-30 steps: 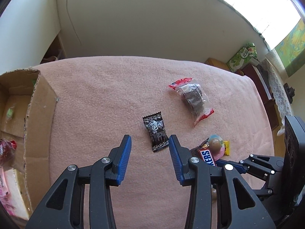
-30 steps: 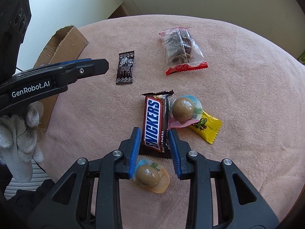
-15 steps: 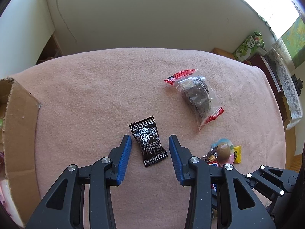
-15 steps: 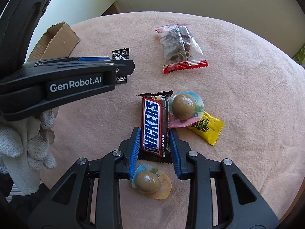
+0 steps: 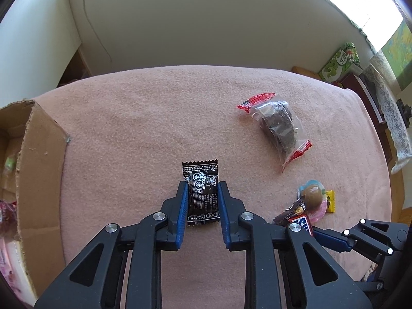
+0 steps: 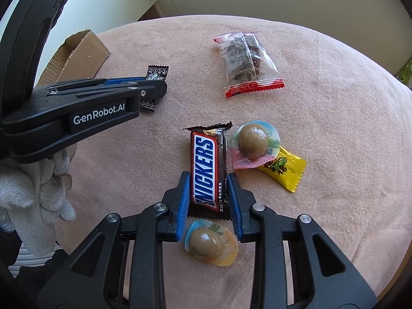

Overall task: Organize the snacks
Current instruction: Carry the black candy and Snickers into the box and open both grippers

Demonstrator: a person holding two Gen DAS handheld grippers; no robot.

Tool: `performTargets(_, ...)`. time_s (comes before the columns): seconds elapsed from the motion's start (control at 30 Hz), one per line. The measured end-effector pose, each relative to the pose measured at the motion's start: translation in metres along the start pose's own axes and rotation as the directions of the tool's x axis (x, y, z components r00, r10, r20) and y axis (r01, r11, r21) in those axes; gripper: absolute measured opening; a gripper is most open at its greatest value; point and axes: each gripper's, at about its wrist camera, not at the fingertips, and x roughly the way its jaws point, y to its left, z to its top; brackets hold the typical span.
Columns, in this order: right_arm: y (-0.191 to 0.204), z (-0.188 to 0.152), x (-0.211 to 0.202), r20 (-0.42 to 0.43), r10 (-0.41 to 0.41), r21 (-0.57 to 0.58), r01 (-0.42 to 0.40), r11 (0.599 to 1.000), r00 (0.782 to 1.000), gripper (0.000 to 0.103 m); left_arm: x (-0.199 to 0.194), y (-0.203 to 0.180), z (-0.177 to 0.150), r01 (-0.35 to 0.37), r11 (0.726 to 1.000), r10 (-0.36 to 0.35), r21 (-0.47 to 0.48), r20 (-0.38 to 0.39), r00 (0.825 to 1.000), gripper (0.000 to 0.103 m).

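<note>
Closing now on the small black candy packet [image 5: 202, 195] where it stood wide a moment ago, left tool [image 5: 201, 193], blue pads touching the wrapper on the pink counter [image 5: 144, 128]; right tool [image 6: 208, 188] clamped on the Snickers bar [image 6: 207, 170], cardboard box [image 5: 38, 170] at left.

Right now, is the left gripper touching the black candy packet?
Touching. In the left wrist view the closing left gripper has both blue pads against the black candy packet's sides.
</note>
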Motion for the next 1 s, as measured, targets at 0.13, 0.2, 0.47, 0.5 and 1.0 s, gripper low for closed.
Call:
performTargets(0.13, 0.004, -0.001, -0.005, 0.011, 0.015, 0.004, -0.016, 1.000, 1.000, 0.029, -0.009, 0.003, -0.005, -0.004, 1.000, 0.004, 0.002, 0.011, 1.000, 0.021)
performTargets(0.2, 0.006, -0.002, -0.010, 0.018, 0.023, 0.004, -0.024, 1.000, 1.000, 0.029, -0.016, 0.006, -0.008, -0.003, 1.000, 0.003, 0.003, 0.020, 1.000, 0.021)
performTargets(0.47, 0.013, -0.002, -0.034, 0.057, 0.040, -0.007, -0.040, 0.999, 0.998, 0.029, -0.052, 0.018, -0.019, 0.006, 1.000, -0.005, -0.016, 0.090, 0.996, 0.021)
performTargets(0.5, 0.014, -0.001, -0.038, 0.064, 0.044, -0.011, -0.043, 0.999, 0.997, 0.029, -0.053, 0.014, -0.019, 0.006, 1.000, -0.004, -0.021, 0.100, 0.995, 0.021)
performTargets(1.0, 0.056, 0.024, -0.082, 0.136, 0.107, -0.107, -0.093, 0.990, 0.985, 0.029, -0.103, 0.071, -0.030, -0.049, 0.992, 0.069, -0.115, 0.181, 0.981, 0.021)
